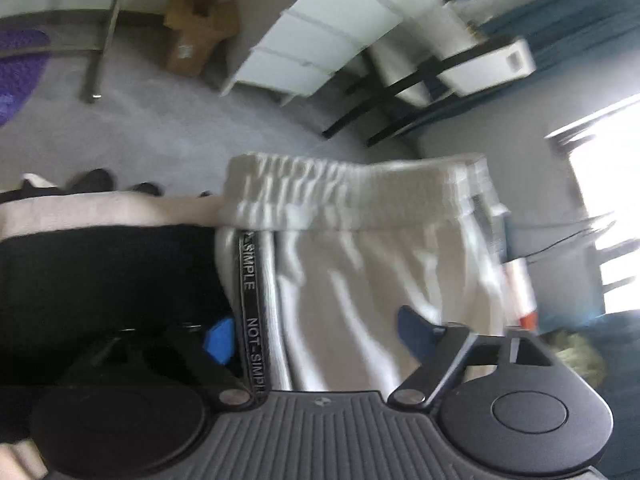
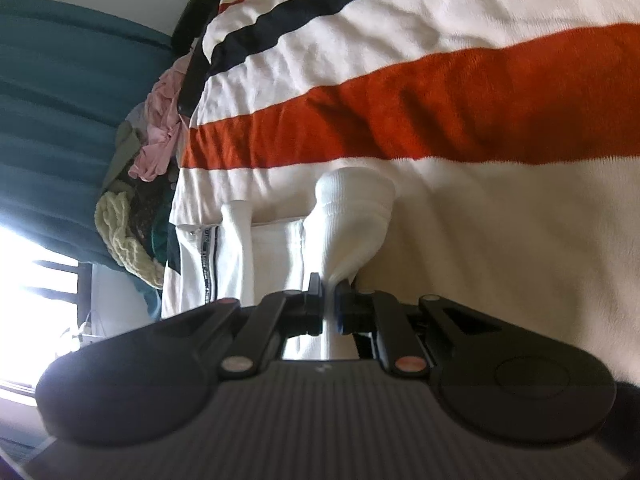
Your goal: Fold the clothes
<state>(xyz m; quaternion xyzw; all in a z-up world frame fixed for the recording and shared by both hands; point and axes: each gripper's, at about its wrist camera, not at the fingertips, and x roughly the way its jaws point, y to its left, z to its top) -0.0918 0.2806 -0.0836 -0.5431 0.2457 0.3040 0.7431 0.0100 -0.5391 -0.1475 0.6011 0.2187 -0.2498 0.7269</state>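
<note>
White sweatpants (image 1: pixel 352 248) with a gathered elastic waistband and a black side stripe reading "NOT SIMPLE" fill the left wrist view. My left gripper (image 1: pixel 320 336) is open, its blue fingertips (image 1: pixel 416 332) spread over the cloth just below the waistband. In the right wrist view my right gripper (image 2: pixel 329 300) is shut on a white ribbed cuff of the sweatpants (image 2: pixel 352 216), which lie on the striped blanket (image 2: pixel 440 100). The same black stripe shows at the left of that view.
The blanket is white with orange and navy bands. A pile of clothes (image 2: pixel 136 184) sits at the bed's far edge by teal curtains (image 2: pixel 60 80). White drawers (image 1: pixel 320 48), a cardboard box (image 1: pixel 196 28) and a black-legged table (image 1: pixel 420 88) stand on the grey carpet.
</note>
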